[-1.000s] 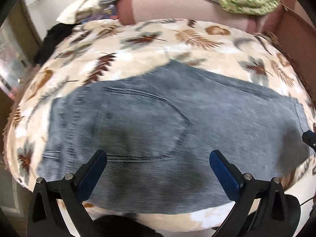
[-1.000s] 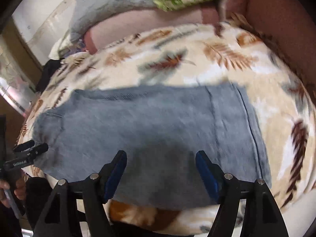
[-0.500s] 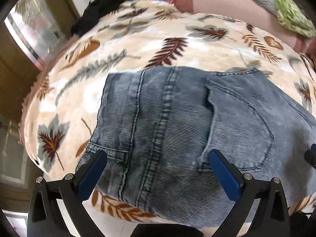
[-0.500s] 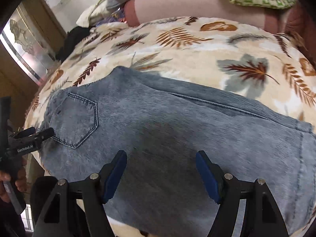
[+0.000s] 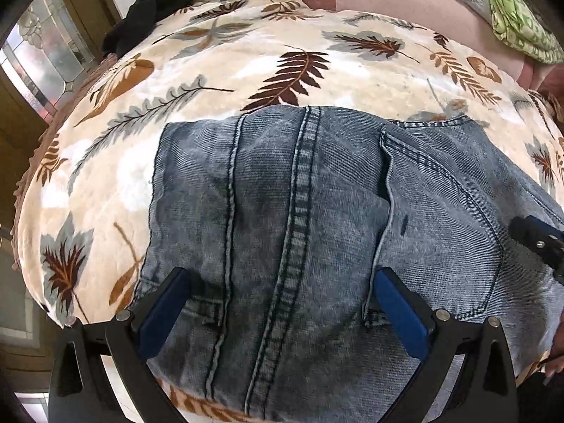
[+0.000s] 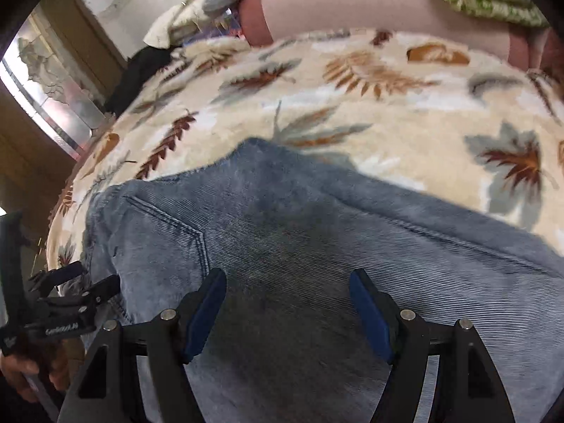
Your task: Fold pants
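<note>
The faded blue denim pants (image 5: 317,229) lie flat on the cream blanket with brown leaf shapes (image 5: 246,70) that covers the bed. To fold well, each side should pinch a near edge of the cloth and lift it evenly — no bunching. The left tongs (image 5: 282,303) hang over the waistband end, spread wide, holding nothing. The right tongs (image 6: 287,313) hang over the leg part, spread wide and empty too — probably not touching, though that view is blurry.

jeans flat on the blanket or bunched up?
Flat. The jeans lie spread on the leaf-print blanket, back pocket up, seams straight. Whether layers are folded underneath: cannot tell.
</note>
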The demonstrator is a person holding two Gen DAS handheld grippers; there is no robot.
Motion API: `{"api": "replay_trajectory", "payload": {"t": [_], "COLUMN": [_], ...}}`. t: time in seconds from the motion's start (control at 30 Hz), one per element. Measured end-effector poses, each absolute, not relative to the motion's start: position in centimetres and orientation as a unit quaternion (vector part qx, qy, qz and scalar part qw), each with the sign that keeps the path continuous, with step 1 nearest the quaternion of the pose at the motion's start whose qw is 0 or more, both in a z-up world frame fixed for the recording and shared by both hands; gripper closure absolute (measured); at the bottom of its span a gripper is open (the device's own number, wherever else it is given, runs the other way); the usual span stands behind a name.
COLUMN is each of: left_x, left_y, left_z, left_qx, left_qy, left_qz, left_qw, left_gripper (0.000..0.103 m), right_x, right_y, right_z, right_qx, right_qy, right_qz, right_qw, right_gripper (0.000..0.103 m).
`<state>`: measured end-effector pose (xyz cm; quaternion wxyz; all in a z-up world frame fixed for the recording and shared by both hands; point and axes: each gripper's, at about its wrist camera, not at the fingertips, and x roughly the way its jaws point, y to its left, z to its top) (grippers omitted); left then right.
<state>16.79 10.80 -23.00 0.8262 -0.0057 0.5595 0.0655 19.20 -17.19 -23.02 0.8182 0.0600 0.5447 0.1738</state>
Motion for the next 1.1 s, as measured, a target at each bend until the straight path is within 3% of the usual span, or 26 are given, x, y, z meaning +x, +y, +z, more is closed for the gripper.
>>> {"api": "replay_trajectory", "payload": {"t": [0.33,0.5,0.83,1.1], "left_x": [20.0,19.0,13.1,11.2], "left_y": [10.2,8.8,-0.1,-5.6], "left_z": [-23.8,-22.0,-18.1,-19.3], "left_qx": [0.016,0.047,0.065,0.112], "left_qy": [0.572,0.562,0.520,0.534], "left_qz": [0.076,0.111,0.021,-0.005], "left_qw": [0.817,0.818,0.851,0.838], "left_gripper": [0.000,0.000,0.000,0.000], "right_x": [21.8,19.9,14.9,13.8], "right_y": [-17.2,-22.6,-36.5,-35.2], "right_z": [-24.0,-20.1,-17.8,-18.9], "right_qx": [0.054,0.074,0.145,0.107], "right_qy": [0.548,0.498,0.468,0.504], "right_qz": [0.170,0.155,0.069,0.073], "right_qw": [0.817,0.850,0.869,0.854], "right_gripper": [0.031,0.031,0.031,0.031]}}
